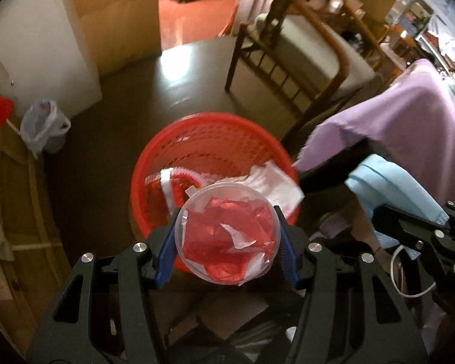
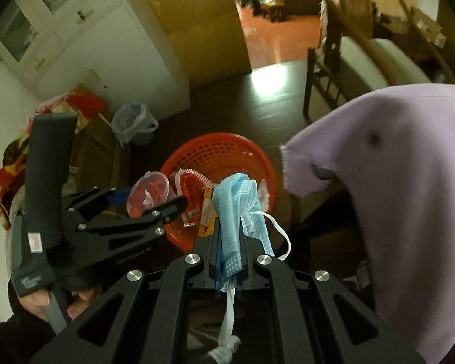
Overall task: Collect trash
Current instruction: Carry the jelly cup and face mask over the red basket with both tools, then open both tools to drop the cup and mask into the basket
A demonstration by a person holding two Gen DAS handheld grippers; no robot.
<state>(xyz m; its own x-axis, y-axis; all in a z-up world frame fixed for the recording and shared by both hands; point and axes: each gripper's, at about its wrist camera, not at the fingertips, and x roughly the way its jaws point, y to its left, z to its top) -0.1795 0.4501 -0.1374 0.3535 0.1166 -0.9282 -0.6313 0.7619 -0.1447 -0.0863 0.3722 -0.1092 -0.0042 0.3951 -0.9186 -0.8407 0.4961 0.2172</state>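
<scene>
My left gripper [image 1: 229, 233] is shut on a clear plastic cup [image 1: 229, 233] stuffed with red and white wrappers, held over the near rim of a red mesh basket [image 1: 209, 139] on the dark floor. The basket holds white and red packaging. In the right wrist view, my right gripper [image 2: 232, 242] is shut on a crumpled blue face mask [image 2: 235, 206] with white ear loops, just above the basket's [image 2: 221, 151] near rim. The left gripper [image 2: 150, 203] with its cup [image 2: 150, 192] shows there at the left, gripped by a person's hand [image 2: 39, 301].
A lilac cloth [image 2: 403, 182] drapes over something dark to the right of the basket. A wooden chair [image 1: 297, 60] with a pale cushion stands behind. A small bin lined with a plastic bag [image 1: 42, 127] sits by the white cabinet at left. Boxes and clutter line the left side.
</scene>
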